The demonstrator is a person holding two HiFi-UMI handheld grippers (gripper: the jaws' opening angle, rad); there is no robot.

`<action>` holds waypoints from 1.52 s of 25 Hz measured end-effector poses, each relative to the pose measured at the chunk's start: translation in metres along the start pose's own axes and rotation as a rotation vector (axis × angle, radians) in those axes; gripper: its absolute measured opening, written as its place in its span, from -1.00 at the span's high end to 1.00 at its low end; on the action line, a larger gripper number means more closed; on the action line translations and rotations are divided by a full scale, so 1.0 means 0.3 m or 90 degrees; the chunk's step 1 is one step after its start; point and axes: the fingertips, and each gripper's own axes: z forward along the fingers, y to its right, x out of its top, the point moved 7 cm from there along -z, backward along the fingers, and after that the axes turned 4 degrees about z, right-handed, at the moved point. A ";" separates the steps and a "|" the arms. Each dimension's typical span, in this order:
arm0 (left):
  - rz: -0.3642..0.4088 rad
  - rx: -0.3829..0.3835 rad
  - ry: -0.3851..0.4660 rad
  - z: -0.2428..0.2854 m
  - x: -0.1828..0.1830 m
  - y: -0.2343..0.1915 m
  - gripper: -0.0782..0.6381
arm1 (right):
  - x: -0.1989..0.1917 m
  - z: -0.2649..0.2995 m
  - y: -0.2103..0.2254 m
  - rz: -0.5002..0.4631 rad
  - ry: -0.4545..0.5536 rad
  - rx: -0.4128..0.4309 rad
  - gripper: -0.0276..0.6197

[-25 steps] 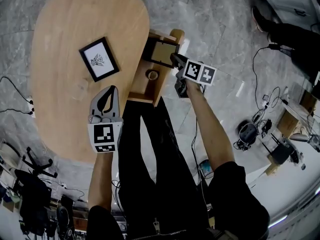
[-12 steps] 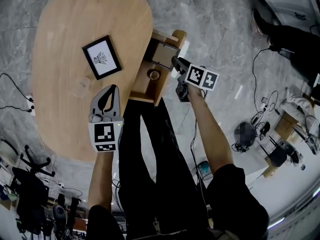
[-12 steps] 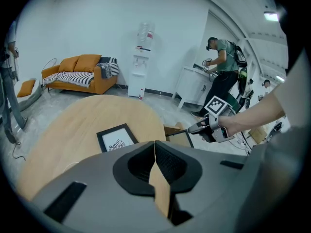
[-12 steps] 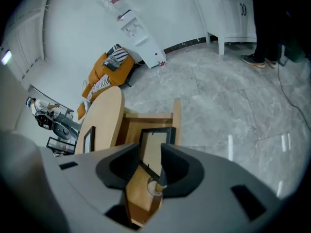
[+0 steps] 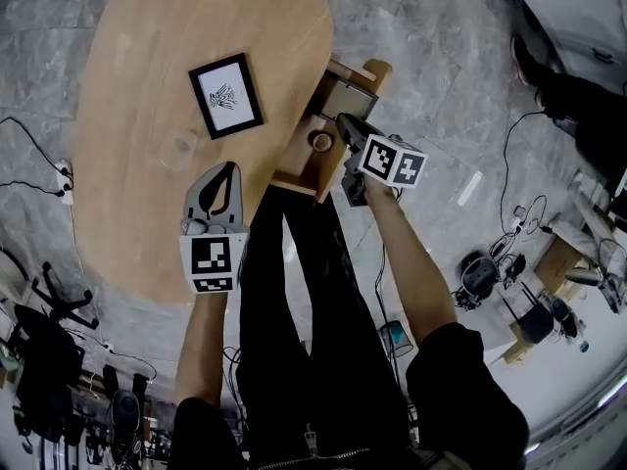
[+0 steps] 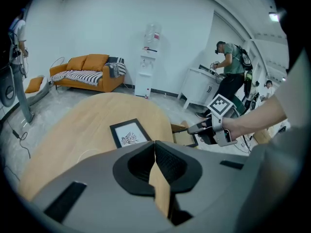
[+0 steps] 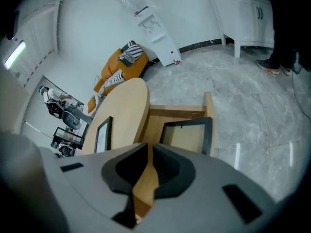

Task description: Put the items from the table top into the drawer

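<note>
In the head view the picture frame (image 5: 226, 96) lies flat on the wooden table (image 5: 137, 164), at 12 o'clock from the left gripper (image 5: 225, 172). The open drawer (image 5: 294, 182) sticks out at 3 o'clock of it and holds a dark frame (image 5: 350, 101) and a tape roll (image 5: 320, 142), with the right gripper (image 5: 345, 122) just above them. The left gripper view shows its jaws pressed together and empty, so they should be spread before they go down to the picture frame's near border at 11 o'clock. The right gripper view shows jaws that have just been closing, with only a thin slit left and nothing in it. I think this hand should move aside toward 3 o'clock, so that the next frame can be laid in flat.
</note>
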 end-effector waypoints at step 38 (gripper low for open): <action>-0.178 0.164 0.044 -0.308 -0.265 -0.232 0.74 | -0.206 0.273 -0.832 -0.395 -0.175 0.224 0.55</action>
